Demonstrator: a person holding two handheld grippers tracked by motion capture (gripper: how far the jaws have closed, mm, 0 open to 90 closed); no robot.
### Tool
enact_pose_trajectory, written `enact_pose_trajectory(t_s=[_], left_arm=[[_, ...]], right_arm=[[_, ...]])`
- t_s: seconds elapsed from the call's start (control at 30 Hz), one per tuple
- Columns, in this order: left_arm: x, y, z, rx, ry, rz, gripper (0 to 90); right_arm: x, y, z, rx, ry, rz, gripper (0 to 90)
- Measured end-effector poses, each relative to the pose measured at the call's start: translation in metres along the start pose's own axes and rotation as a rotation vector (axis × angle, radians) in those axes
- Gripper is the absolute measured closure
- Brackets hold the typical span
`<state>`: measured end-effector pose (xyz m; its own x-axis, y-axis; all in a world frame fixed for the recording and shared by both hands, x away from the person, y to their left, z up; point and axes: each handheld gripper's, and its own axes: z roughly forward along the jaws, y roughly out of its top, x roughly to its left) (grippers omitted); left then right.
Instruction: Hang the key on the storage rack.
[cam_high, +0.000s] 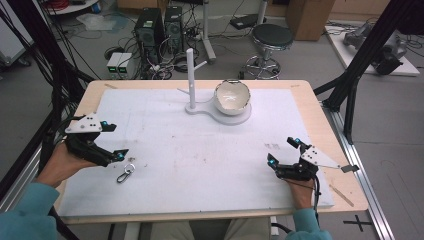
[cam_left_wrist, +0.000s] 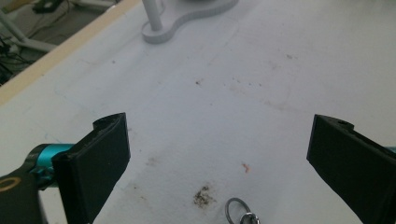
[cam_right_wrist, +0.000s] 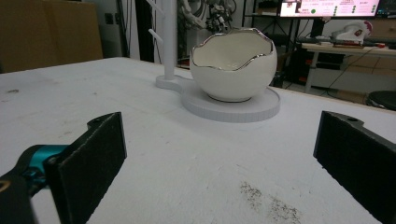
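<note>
Keyring clip (cam_high: 125, 173), small metal carabiner with a split ring, lies flat on the white mat (cam_high: 200, 150) near the front left corner, just beside the left gripper (cam_high: 112, 140). In the left gripper view only the ring end (cam_left_wrist: 237, 210) peeks in at the bottom edge, between the two black jaws but low, nearly under them. Left gripper jaws wide apart, holding nothing. Right gripper (cam_high: 281, 151) rests well apart on the right side of the mat, jaws also wide, empty, aimed toward the bowl.

Farther back: white stand (cam_high: 191, 80) with a peg post on a flat base, and an eggshell-shaped bowl (cam_high: 232, 96) with a silver rim sitting on the round part of that base.

Risks, judged from this layout:
- Clip is thin and flat on the mat. The wide pads may close above it or scrape the mat and push it away rather than pinch it.
- Clip sits off the jaw centre line, close to the camera edge. A straight descent likely misses; the left hand needs to pull back or tilt first.
- Grabbing only the loose ring lets the carabiner body swing, which makes hooking it on a peg or dropping it in the bowl sloppy.
- Stand looks light; a bump from a gripper near the post could tip it or slide the bowl off its base.
- Bowl rim is jagged and looks fragile; a clip dropped from height could chip it.
</note>
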<state>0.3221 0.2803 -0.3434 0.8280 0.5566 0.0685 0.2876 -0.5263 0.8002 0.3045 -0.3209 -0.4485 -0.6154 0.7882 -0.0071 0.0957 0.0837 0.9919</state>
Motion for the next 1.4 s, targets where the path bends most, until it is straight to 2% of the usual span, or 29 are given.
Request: enact_pose_trajectory(t_s=[0.13, 0.3, 0.57, 0.63, 0.67, 0.8, 1.0, 1.03, 1.37, 1.4], left_arm=[[0.0, 0.001, 0.008, 0.061, -0.029, 0.022, 6.5], [0.005, -0.002, 0.02, 0.147, -0.051, 0.009, 6.5], [0.008, -0.007, 0.033, 0.239, -0.085, 0.019, 6.6], [0.007, -0.008, 0.036, 0.262, -0.107, 0.022, 9.3], [0.007, -0.009, 0.037, 0.274, -0.118, 0.039, 9.3], [0.004, -0.011, 0.044, 0.317, -0.124, 0.054, 11.2], [0.006, -0.016, 0.051, 0.395, -0.129, 0.043, 14.4], [0.006, -0.017, 0.052, 0.404, -0.135, 0.036, 17.1], [0.004, -0.02, 0.06, 0.478, -0.156, 0.032, 19.5], [0.005, -0.02, 0.061, 0.491, -0.16, 0.036, 22.3]], right_arm=[[0.0, 0.0, 0.0, 0.0, 0.0, 0.0, 1.7], [0.0, 0.0, 0.0, 0.0, 0.0, 0.0, 1.7], [0.0, 0.0, 0.0, 0.001, 0.001, 0.001, 1.7], [0.0, 0.0, 0.0, 0.001, 0.0, 0.0, 1.7], [0.0, 0.0, 0.0, 0.001, 0.0, 0.0, 1.7], [0.0, 0.0, 0.0, 0.001, 0.002, 0.002, 1.7], [0.0, 0.0, 0.0, 0.001, 0.001, 0.001, 1.7], [0.0, 0.0, 0.0, 0.001, 0.001, 0.001, 1.7], [0.0, 0.0, 0.0, 0.001, 0.001, 0.001, 1.7], [0.0, 0.0, 0.0, 0.001, 0.002, 0.001, 1.7]])
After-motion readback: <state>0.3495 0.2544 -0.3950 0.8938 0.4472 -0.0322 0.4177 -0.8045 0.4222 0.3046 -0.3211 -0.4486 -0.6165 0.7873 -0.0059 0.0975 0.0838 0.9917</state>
